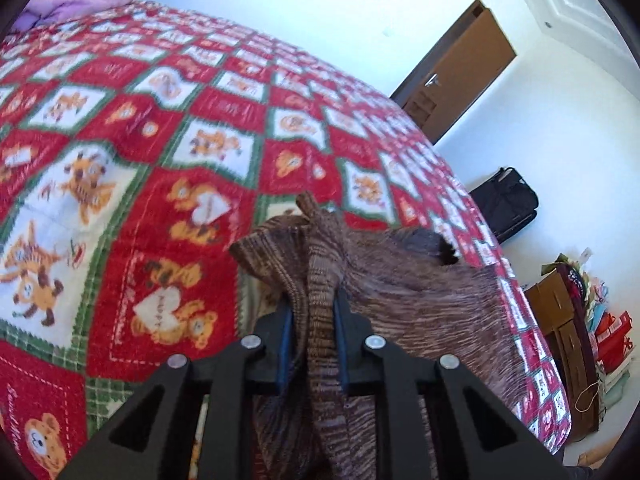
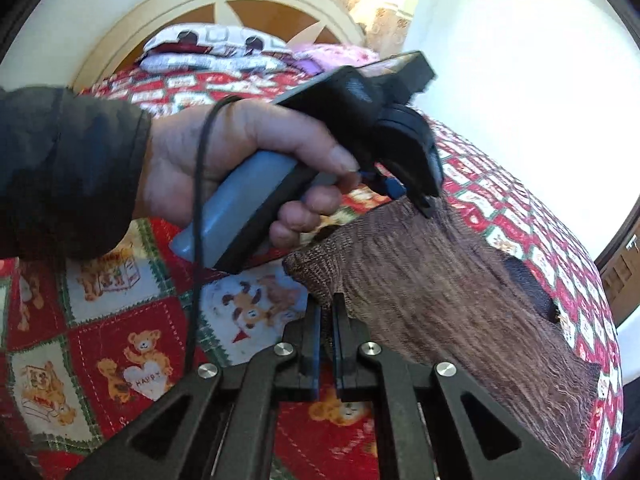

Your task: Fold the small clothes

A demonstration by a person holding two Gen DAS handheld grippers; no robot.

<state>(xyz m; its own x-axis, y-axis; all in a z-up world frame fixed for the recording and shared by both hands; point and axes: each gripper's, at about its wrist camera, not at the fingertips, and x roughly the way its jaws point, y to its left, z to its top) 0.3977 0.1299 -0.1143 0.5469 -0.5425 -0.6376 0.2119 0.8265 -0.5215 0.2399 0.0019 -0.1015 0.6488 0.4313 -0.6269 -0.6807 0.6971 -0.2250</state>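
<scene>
My left gripper (image 1: 314,312) is clamped on a bunched fold of the brown knit garment (image 1: 420,300), its blue-padded fingers (image 1: 285,332) pressed against the cloth on either side at the lower centre of the left wrist view. From that pinch the garment rises to a small peak just above my fingers and then spreads away toward the lower right of the frame, draping down over the red patchwork bedspread (image 1: 160,128). A dark neck opening (image 1: 424,240) shows at the upper right edge of the cloth. In the right wrist view my right gripper (image 2: 327,312) is closed narrow on a corner hem of the same garment (image 2: 440,288) at the lower centre. The cloth's long axis runs from that corner diagonally toward the lower right, with the dark neck opening (image 2: 528,284) on its right edge. Its top edge stretches up to my left gripper (image 2: 430,204), which pinches it in the upper middle of the frame, held by my left hand (image 2: 240,160). The garment is held up taut between the two grippers above the bedspread (image 2: 120,320). Pillows (image 2: 216,52) lie against the headboard (image 2: 168,4) at the top of the frame.
</scene>
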